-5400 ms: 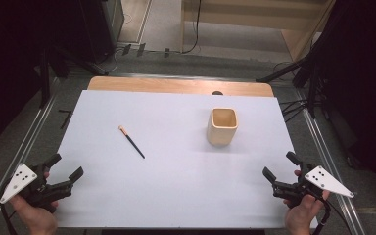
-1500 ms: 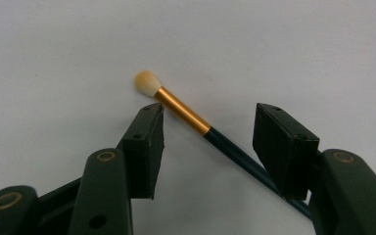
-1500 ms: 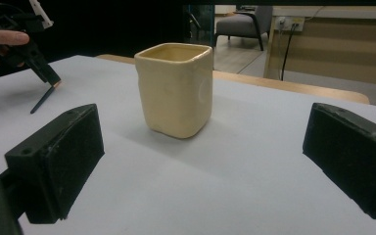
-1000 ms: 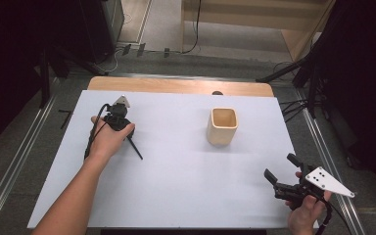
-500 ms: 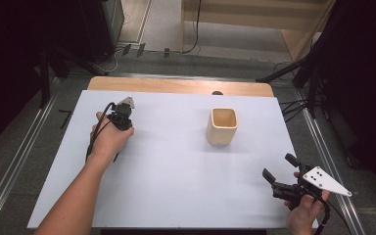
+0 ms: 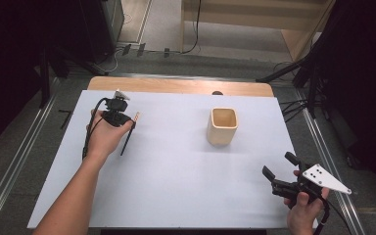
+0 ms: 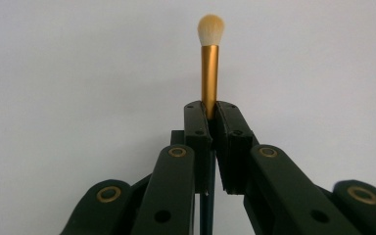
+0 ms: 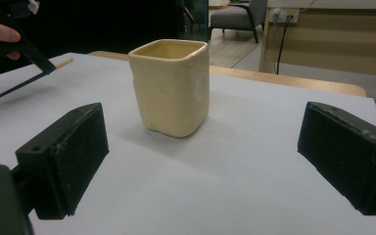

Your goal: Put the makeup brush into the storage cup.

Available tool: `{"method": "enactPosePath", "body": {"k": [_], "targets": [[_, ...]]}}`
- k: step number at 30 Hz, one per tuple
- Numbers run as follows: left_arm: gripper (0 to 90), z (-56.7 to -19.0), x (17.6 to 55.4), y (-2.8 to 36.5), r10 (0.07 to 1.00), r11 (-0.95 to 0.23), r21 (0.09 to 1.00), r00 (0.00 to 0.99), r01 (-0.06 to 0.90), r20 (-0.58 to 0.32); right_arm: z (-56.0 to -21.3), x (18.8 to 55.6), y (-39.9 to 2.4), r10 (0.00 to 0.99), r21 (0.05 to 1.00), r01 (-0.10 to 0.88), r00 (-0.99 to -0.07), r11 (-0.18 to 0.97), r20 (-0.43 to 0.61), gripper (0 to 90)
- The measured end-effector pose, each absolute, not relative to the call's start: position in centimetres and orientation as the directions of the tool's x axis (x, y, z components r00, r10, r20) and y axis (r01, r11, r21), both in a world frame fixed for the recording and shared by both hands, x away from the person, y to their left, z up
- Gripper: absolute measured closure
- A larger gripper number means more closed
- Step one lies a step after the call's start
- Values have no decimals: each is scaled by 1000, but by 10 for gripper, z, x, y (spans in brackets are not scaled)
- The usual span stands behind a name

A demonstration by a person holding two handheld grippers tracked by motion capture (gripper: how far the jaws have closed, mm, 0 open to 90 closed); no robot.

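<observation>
Right of center, cup (image 6: 222, 126) is sitting empty; left gripper (image 6: 119, 119) is clamping brush (image 7: 210, 63), right gripper (image 6: 280, 172) gaping.

Lab or office room, white-topped table (image 6: 176, 196), metal floor rails (image 6: 10, 181), office chair (image 8: 235, 17)

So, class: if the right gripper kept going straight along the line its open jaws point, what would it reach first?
Probably the cream cup. In the right gripper view it stands upright between the lines of the right gripper's two jaws, with bare white table sheet before it. How far off it stands is hard to judge.
</observation>
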State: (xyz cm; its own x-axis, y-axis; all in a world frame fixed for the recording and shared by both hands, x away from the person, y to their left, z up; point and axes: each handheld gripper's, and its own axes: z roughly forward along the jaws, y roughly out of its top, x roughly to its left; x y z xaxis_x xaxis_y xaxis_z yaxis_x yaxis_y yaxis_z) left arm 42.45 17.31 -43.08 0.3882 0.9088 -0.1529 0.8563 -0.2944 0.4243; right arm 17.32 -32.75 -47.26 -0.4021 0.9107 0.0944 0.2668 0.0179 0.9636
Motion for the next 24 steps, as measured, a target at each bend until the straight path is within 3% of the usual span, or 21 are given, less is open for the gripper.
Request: {"method": "enactPosePath", "body": {"k": [7, 15, 24], "targets": [[856, -412, 411, 180, 847, -207, 607, 451, 767, -281, -467, 177, -322, 907, 962, 271, -410, 19, 98, 59], [855, -399, 395, 181, 751, -132, 788, 580, 602, -317, -457, 186, -316, 901, 959, 283, -422, 27, 99, 105], [854, -392, 385, 183, 653, -13, 873, 665, 488, -362, -441, 200, -300, 882, 960, 279, -460, 36, 100, 155]]}}
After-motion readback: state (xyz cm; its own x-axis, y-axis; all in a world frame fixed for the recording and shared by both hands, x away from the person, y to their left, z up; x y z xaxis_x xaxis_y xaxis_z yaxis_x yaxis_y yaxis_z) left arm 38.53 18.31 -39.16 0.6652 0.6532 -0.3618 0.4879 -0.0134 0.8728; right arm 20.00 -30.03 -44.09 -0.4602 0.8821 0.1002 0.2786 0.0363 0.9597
